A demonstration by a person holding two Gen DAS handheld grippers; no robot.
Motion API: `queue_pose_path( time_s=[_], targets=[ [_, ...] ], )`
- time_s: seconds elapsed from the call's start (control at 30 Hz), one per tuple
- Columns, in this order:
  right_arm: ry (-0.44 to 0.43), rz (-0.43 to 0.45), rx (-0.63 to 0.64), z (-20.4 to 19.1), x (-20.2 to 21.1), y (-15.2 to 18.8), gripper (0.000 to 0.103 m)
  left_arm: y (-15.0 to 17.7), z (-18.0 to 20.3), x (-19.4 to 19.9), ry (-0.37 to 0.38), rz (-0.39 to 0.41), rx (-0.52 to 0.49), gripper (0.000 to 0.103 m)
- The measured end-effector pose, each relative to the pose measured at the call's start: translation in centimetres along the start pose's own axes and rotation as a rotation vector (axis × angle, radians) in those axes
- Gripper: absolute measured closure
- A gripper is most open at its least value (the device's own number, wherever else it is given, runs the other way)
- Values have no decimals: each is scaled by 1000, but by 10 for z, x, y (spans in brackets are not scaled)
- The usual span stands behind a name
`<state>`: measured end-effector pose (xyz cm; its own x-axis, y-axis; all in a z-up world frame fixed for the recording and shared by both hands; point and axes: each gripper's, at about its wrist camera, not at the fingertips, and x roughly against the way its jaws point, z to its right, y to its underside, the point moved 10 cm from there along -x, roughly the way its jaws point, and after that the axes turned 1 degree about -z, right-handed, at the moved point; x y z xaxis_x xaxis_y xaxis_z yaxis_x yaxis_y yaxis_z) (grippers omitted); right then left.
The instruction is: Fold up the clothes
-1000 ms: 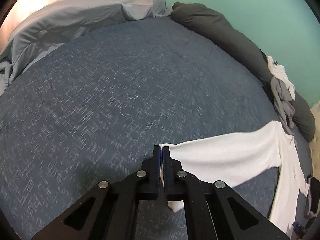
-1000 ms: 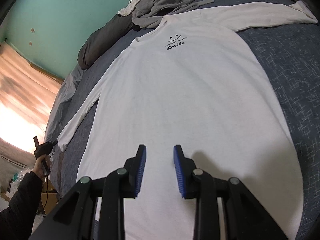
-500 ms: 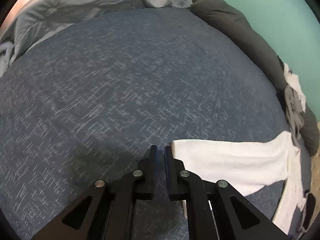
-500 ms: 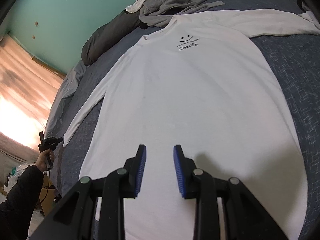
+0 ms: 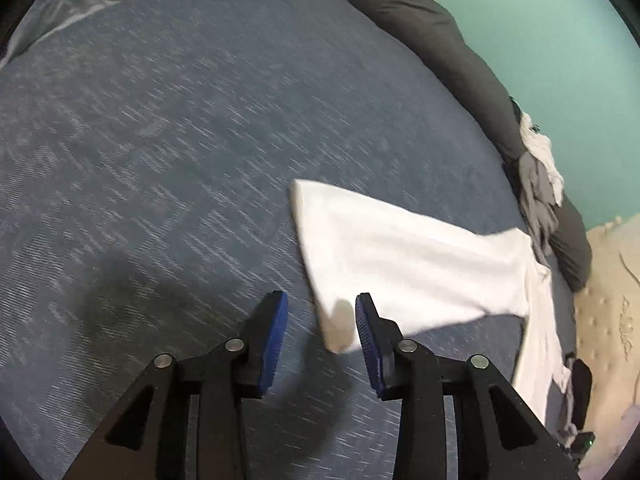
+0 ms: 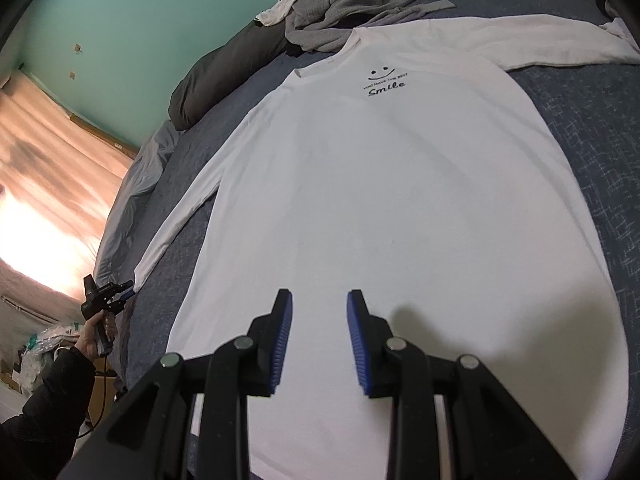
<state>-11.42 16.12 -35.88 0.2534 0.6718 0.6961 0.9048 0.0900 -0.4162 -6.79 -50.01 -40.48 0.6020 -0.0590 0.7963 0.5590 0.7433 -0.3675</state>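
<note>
A white long-sleeved shirt (image 6: pixel 392 208) with a black "Smile" print lies face up and flat on the blue bedspread (image 6: pixel 600 128). Both sleeves are stretched out sideways. My right gripper (image 6: pixel 319 320) hovers over the shirt's lower body, open, with nothing between its blue pads. In the left wrist view the sleeve (image 5: pixel 400 264) rests on the bedspread (image 5: pixel 160 160). My left gripper (image 5: pixel 320 320) is just above the sleeve's end and its jaws are opening. The cuff corner lies between them beside the right finger, and no pad presses on it. In the right wrist view a hand holds the left gripper (image 6: pixel 114 294) at that cuff.
A long dark grey bolster (image 5: pixel 460 72) runs along the teal wall. A heap of grey and white clothes (image 6: pixel 336 4) sits beyond the shirt's collar. A light grey duvet (image 6: pixel 136 184) is bunched at the bed's far end, near a lit curtain (image 6: pixel 48 184).
My left gripper was shut on the sleeve cuff; its jaws have spread and let the cuff go, and the sleeve now lies on the bed. The gripper sank lower. My right gripper barely moved.
</note>
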Motion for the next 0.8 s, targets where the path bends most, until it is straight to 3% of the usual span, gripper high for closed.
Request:
queue_pose_path(
  time_s=[0.03,0.1,0.17,0.47,0.7,0.8],
  targets=[
    [2,3,-1,0,1,-1,75,2,4,-2,-5,-7,-12,66],
    [0,8,-5,0,3,-2,75,5,9,-5,-15,-16,-24,89],
    [-4,13,-8,0,5,-3,75,9,10,-6,-37,-19,-23,102],
    [-34,20,-19,1,7,-3,75,8,7,32,-56,-12,-14,102],
    [-51,22,-17,-3,10,-1,75,21,-16,10,-85,-74,50,102],
    [-48,22,-15,-1,12,-2,75,20,-14,13,-94,-55,36,101]
  ],
)
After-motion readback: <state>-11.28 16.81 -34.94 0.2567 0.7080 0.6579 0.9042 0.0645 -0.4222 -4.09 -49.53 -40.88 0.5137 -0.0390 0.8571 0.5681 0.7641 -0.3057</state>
